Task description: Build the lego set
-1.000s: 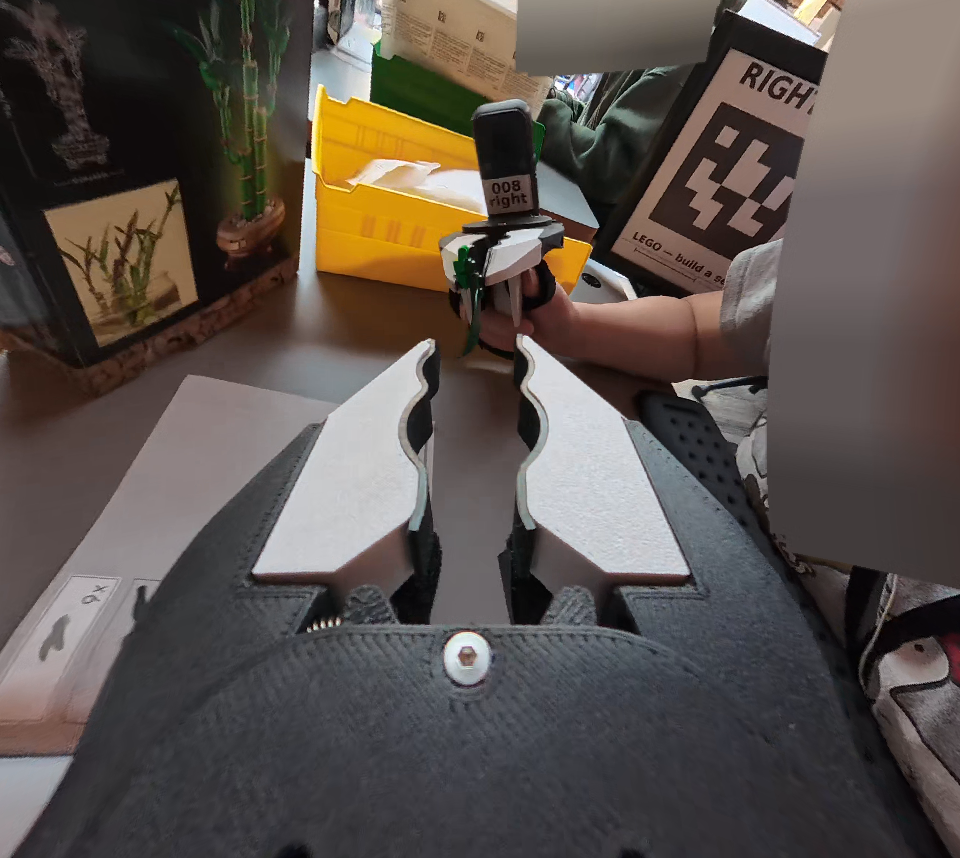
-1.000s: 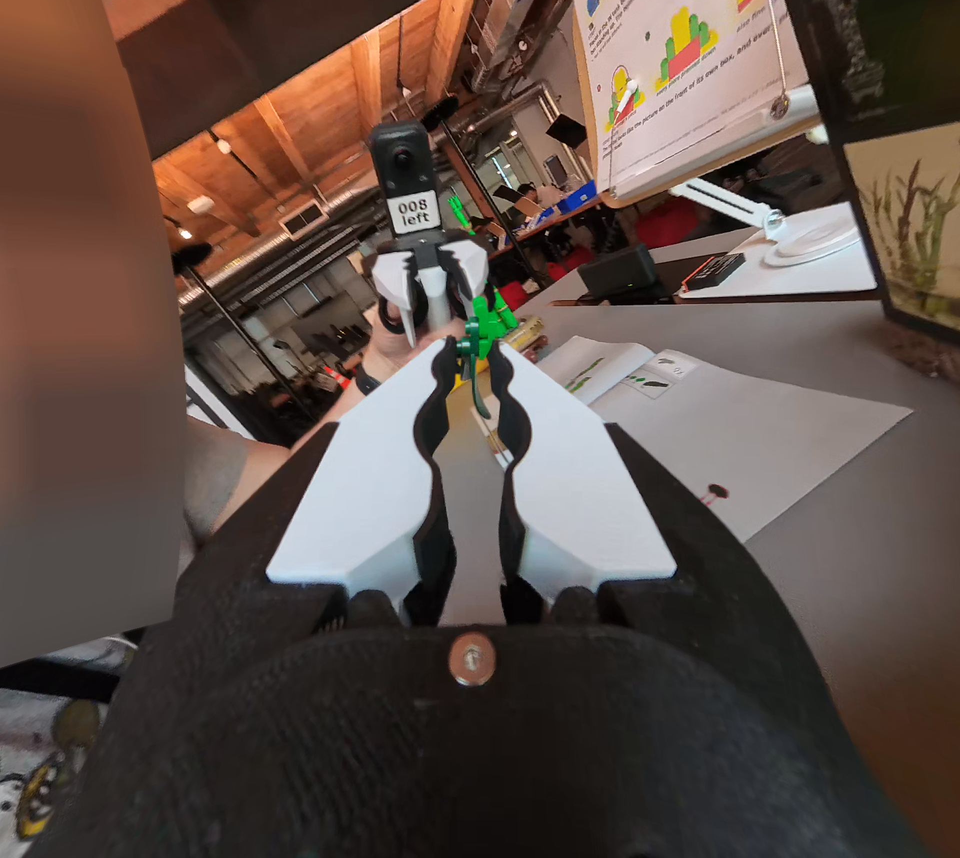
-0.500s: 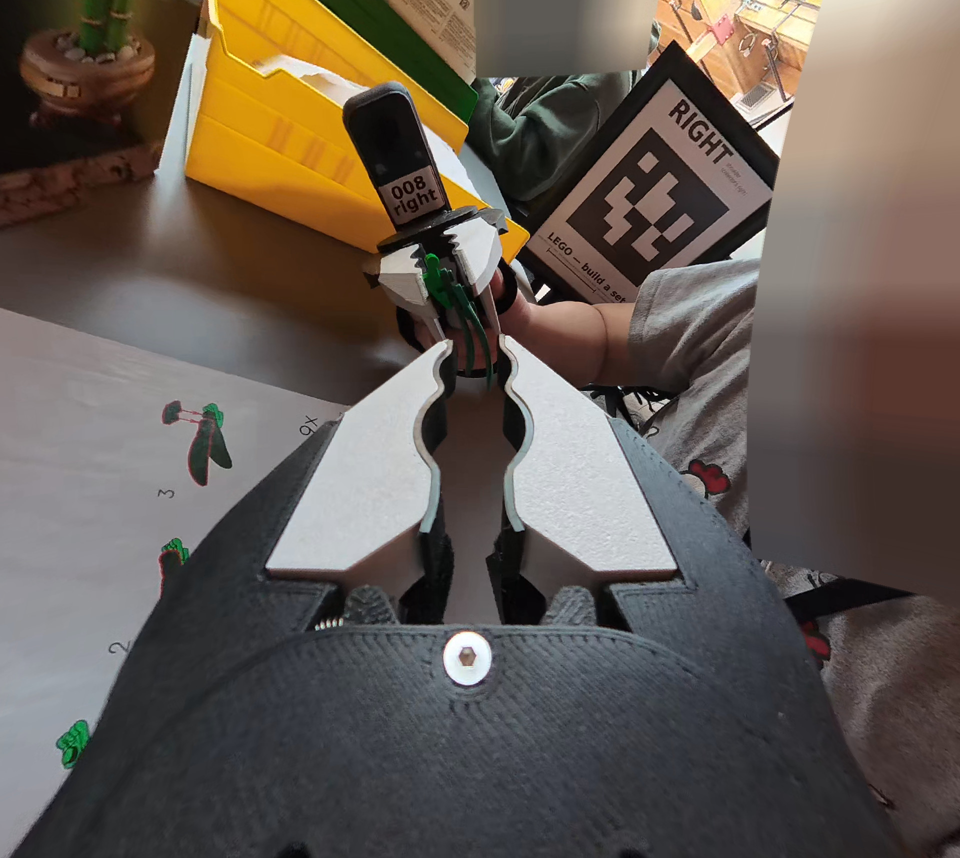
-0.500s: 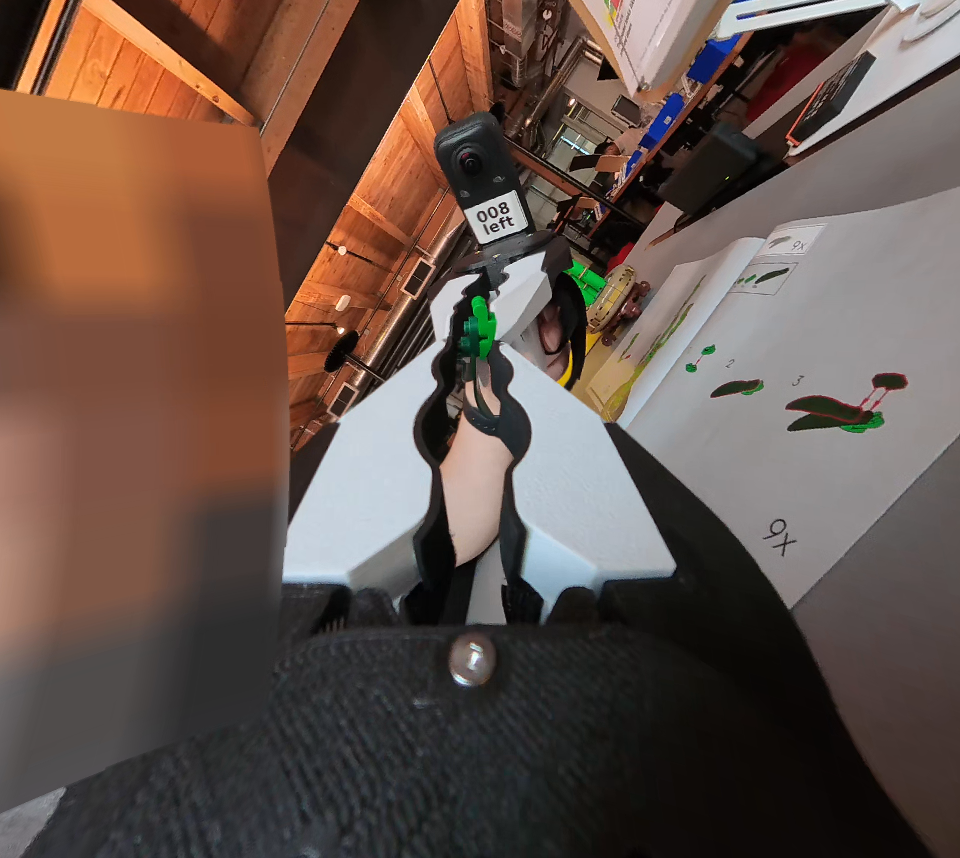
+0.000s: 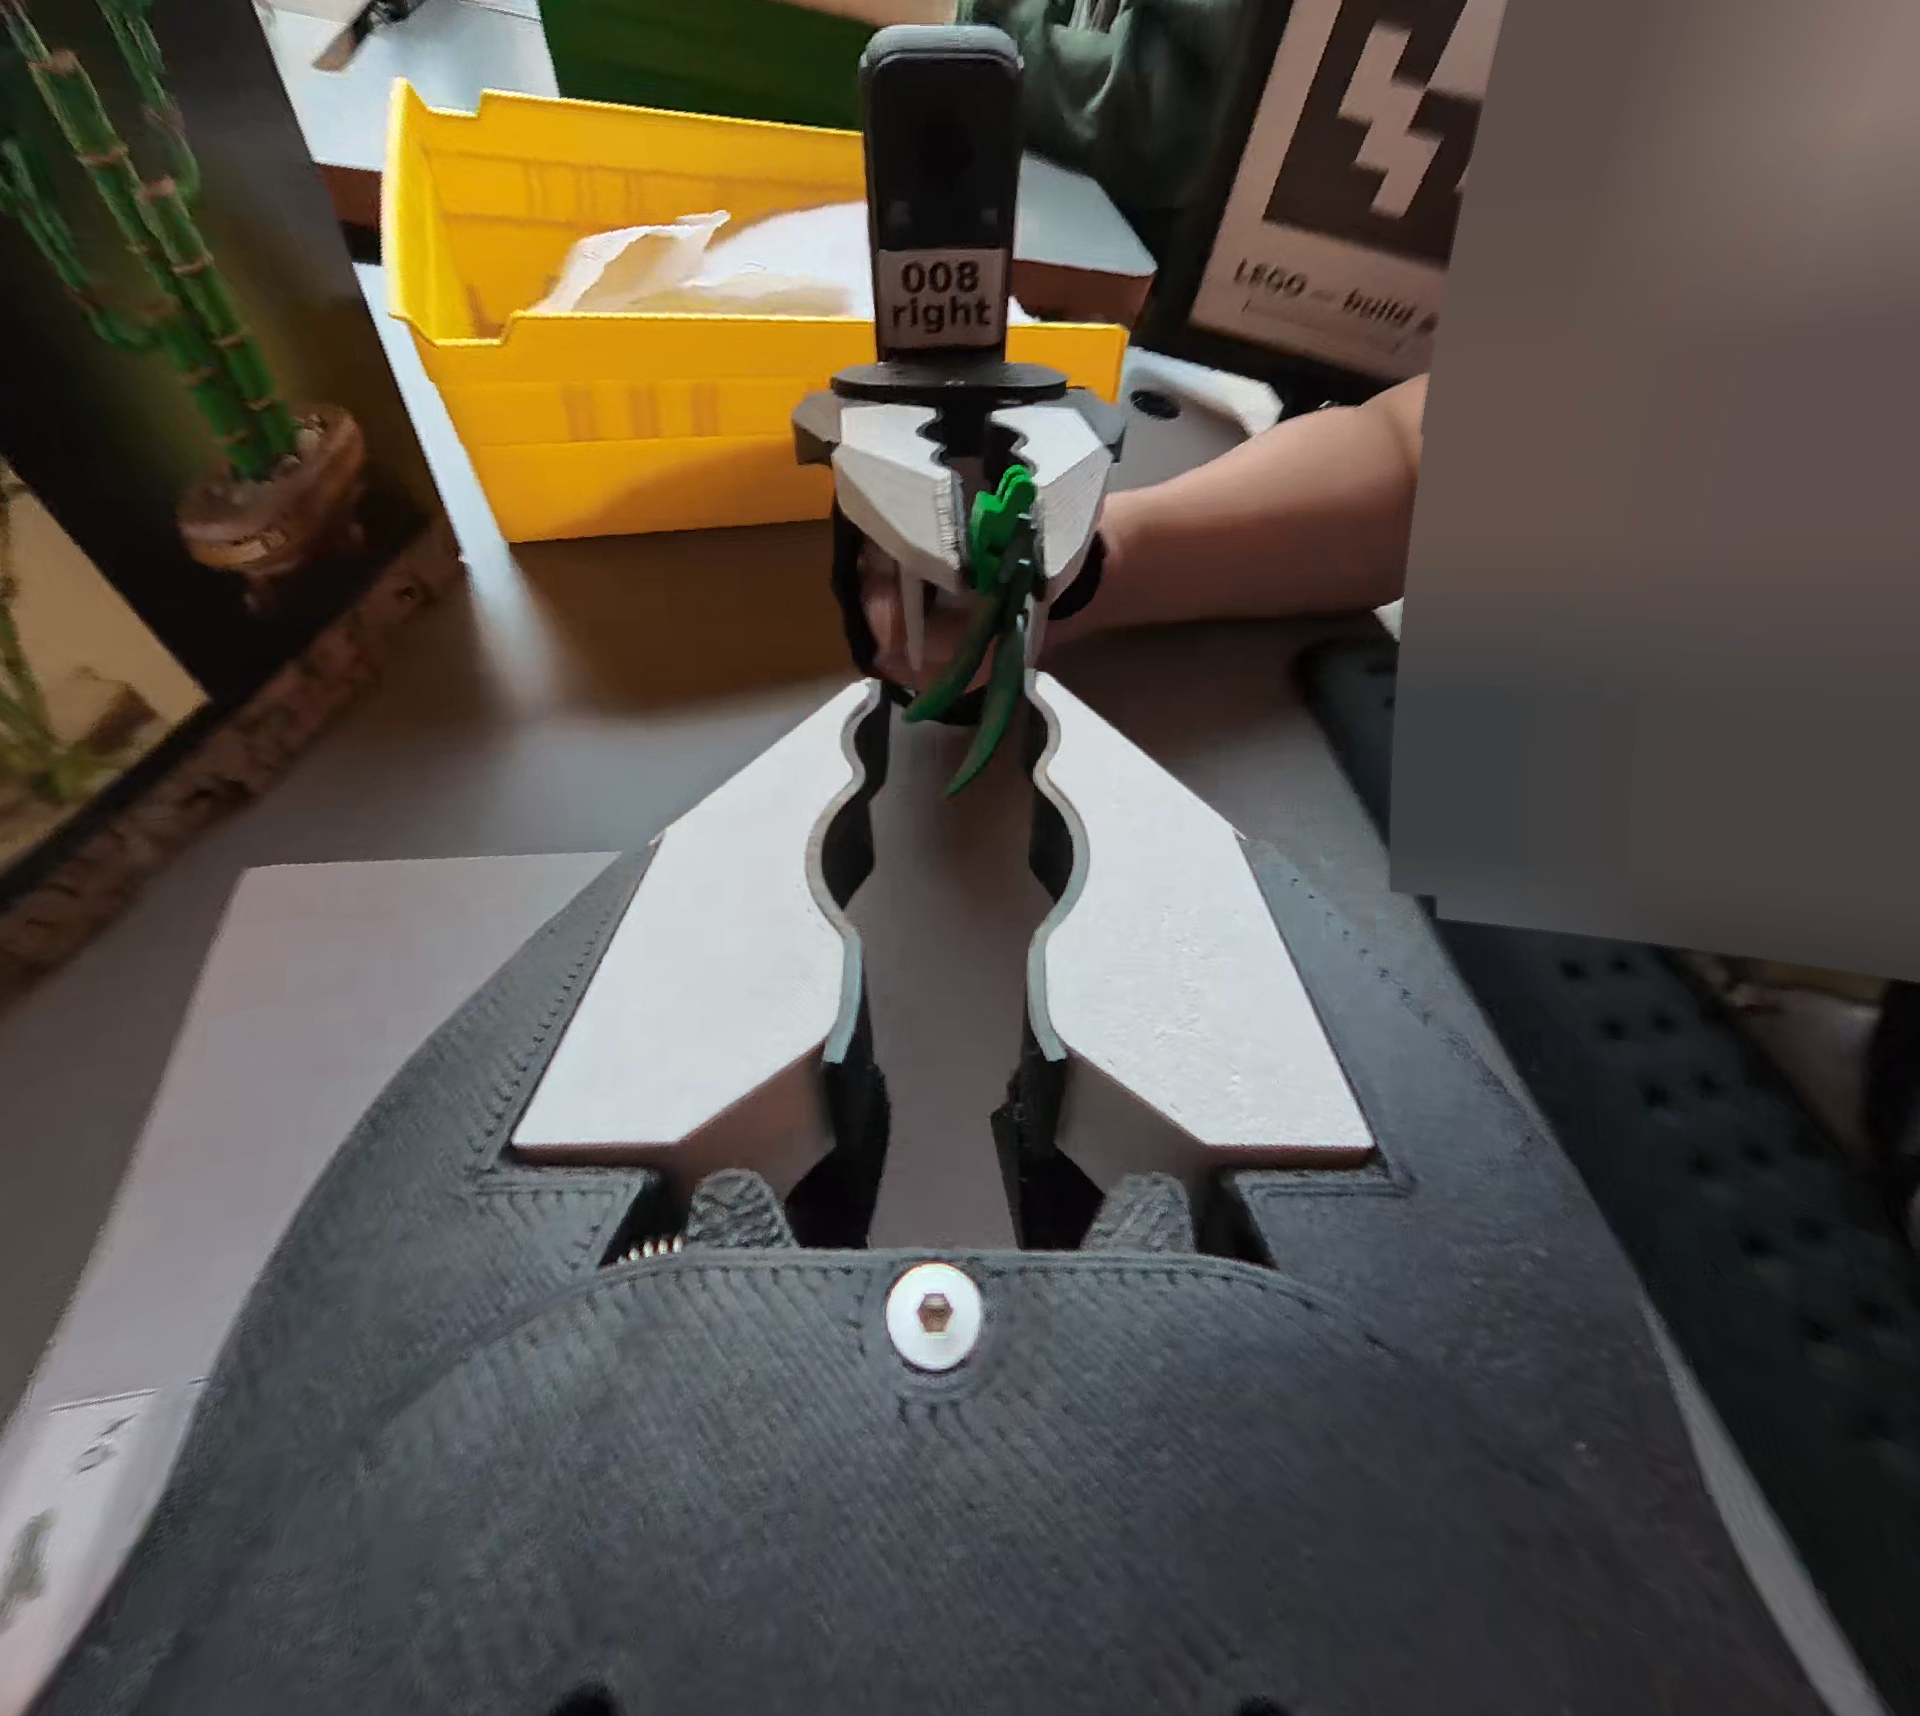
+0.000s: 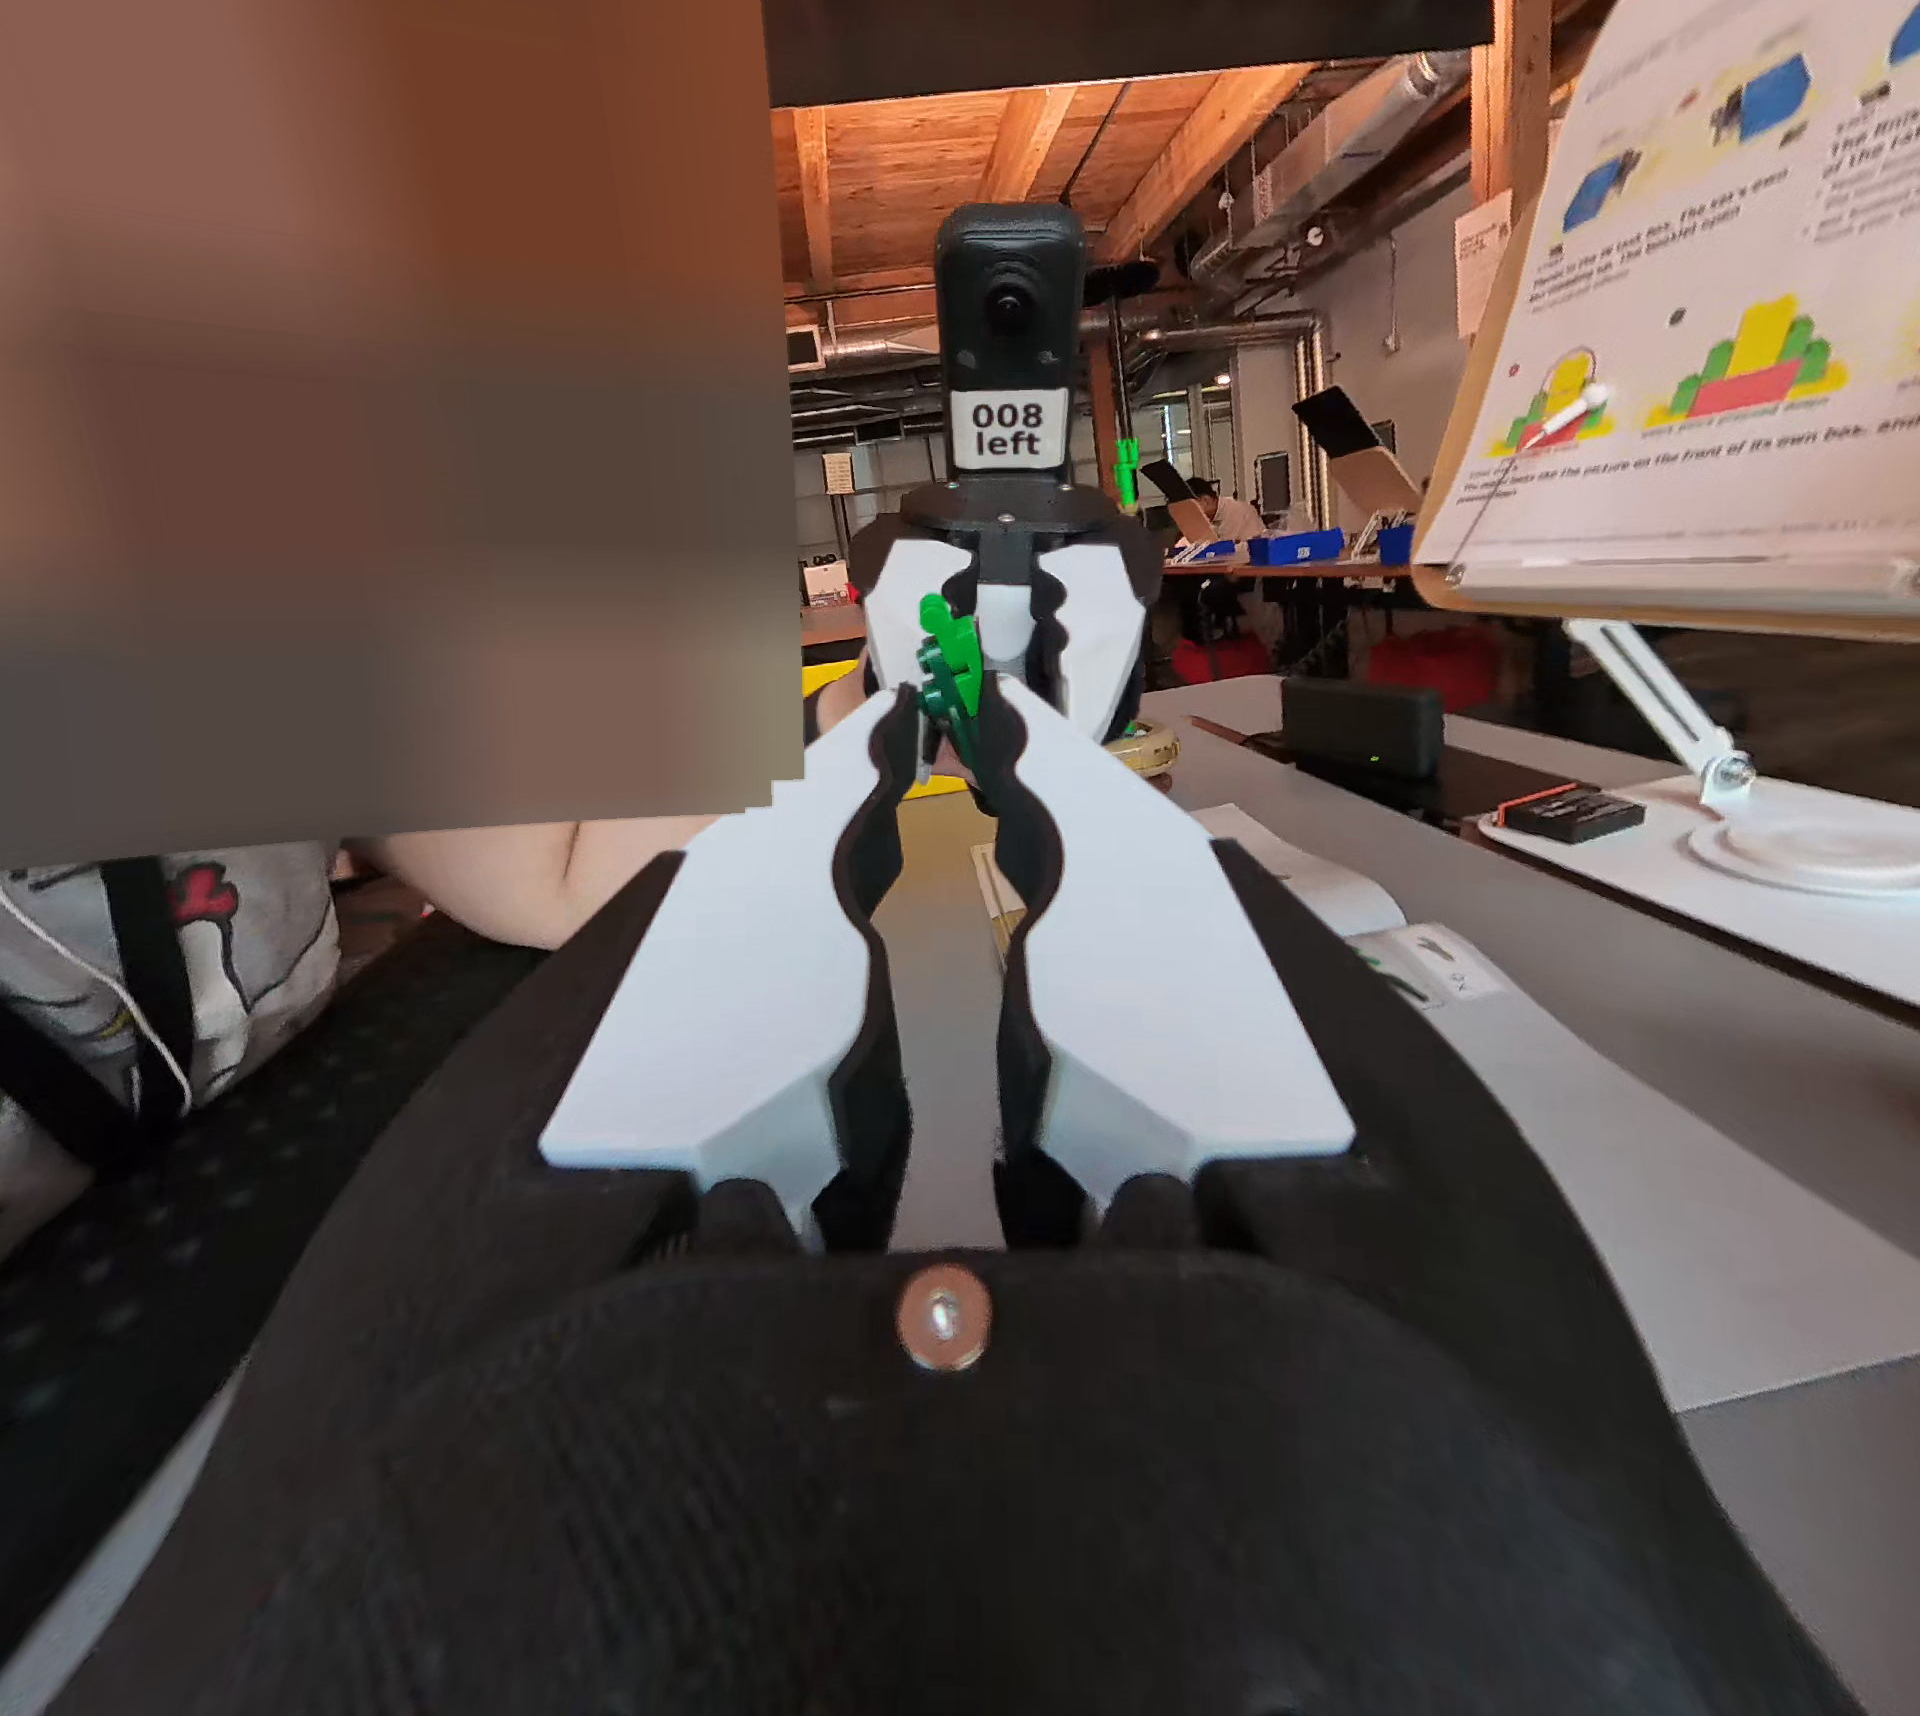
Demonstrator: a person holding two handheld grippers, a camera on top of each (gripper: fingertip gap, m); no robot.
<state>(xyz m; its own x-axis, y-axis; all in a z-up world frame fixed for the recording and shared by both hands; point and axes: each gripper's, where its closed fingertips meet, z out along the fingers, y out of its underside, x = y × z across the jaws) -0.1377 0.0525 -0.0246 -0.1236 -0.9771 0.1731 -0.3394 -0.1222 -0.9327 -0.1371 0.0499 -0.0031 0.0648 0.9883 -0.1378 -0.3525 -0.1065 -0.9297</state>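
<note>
Pinching green leaf piece point(image 6: 951, 669) in right gripper point(image 6: 951, 710); left gripper point(image 5: 951, 700) spread, tips seemingly flanking leaves, above table point(image 5: 644, 679).

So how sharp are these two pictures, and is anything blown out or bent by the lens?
Left wrist view: the green leaf piece and yellow bin are fairly sharp, the paper sheet at lower left is smeared. Right wrist view: the instruction board at the right edge is blurred and stretched; wooden ceiling glows warm, not clipped.
</note>
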